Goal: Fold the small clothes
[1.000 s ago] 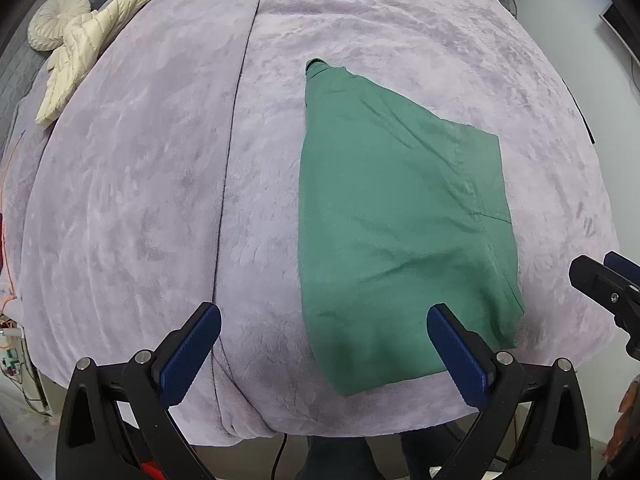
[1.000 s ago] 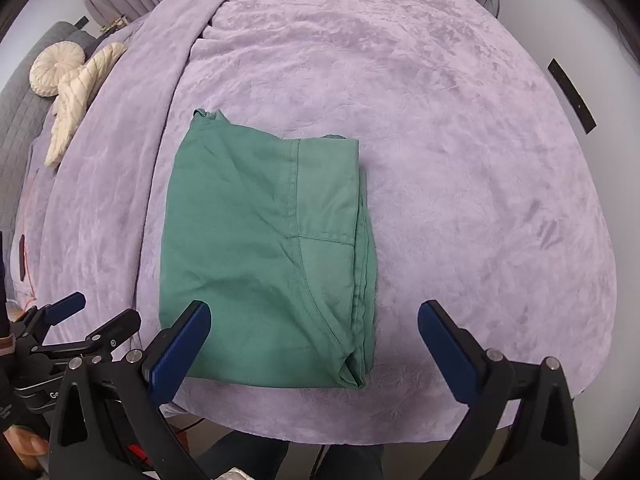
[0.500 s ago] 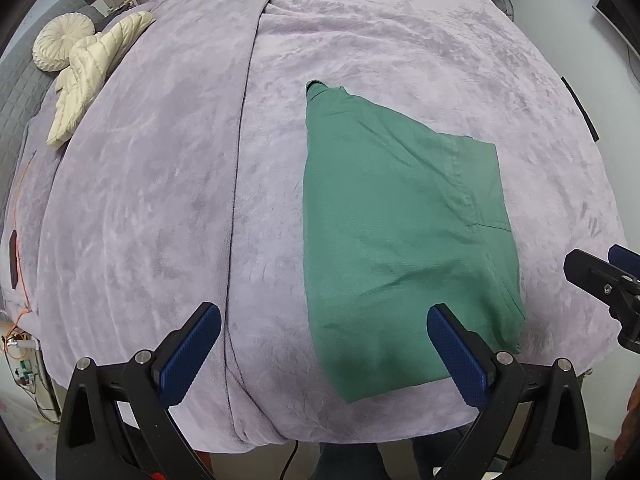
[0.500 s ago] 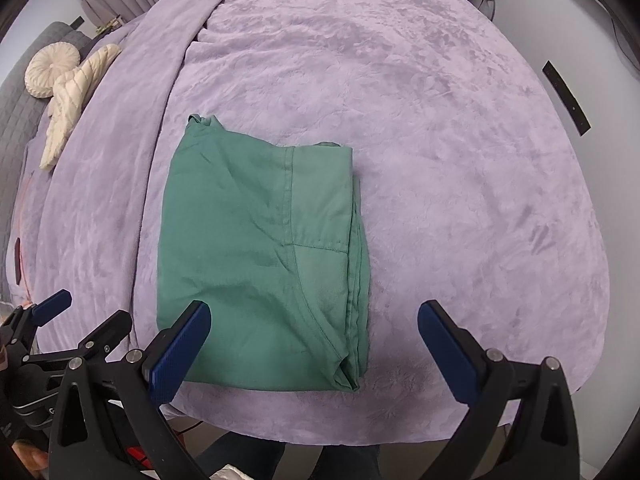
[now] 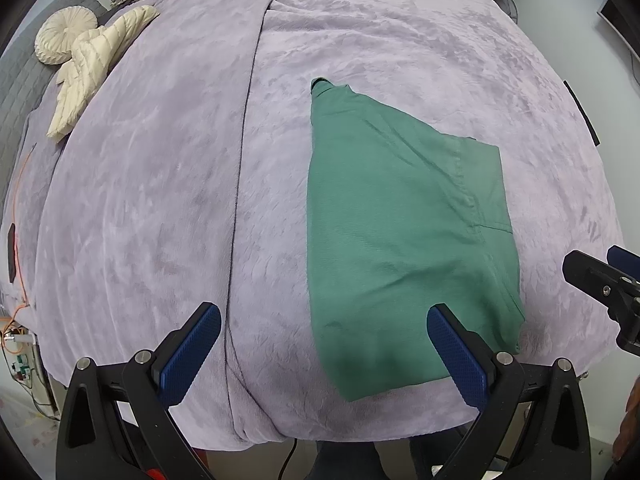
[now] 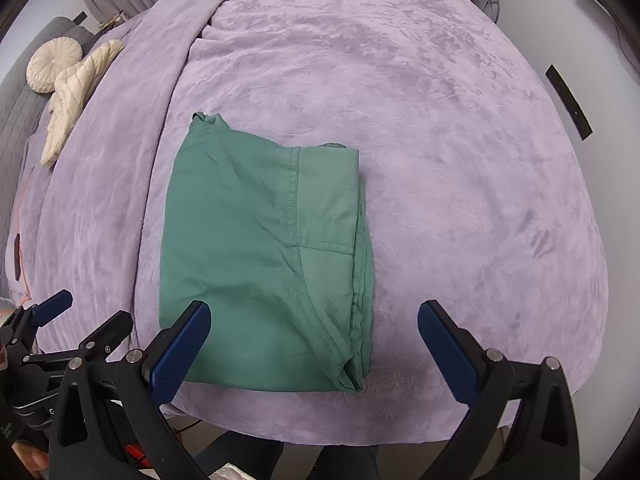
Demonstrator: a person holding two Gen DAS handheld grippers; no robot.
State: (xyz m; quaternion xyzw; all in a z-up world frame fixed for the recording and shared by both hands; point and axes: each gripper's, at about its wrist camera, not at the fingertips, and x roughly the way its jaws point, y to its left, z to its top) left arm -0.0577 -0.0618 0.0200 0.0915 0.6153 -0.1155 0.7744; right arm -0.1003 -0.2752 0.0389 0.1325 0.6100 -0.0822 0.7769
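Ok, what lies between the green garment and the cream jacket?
Only bare purple blanket, with one long fold crease running through it; the left wrist view shows this stretch between the green garment and cream jacket.

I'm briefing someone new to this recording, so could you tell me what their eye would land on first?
The folded green garment stands out, lying flat near the front edge of the lilac plush blanket. Both grippers hover open and empty at that edge, the left gripper and right gripper. A cream round cushion sits far left.

Left gripper and right gripper gape, empty.
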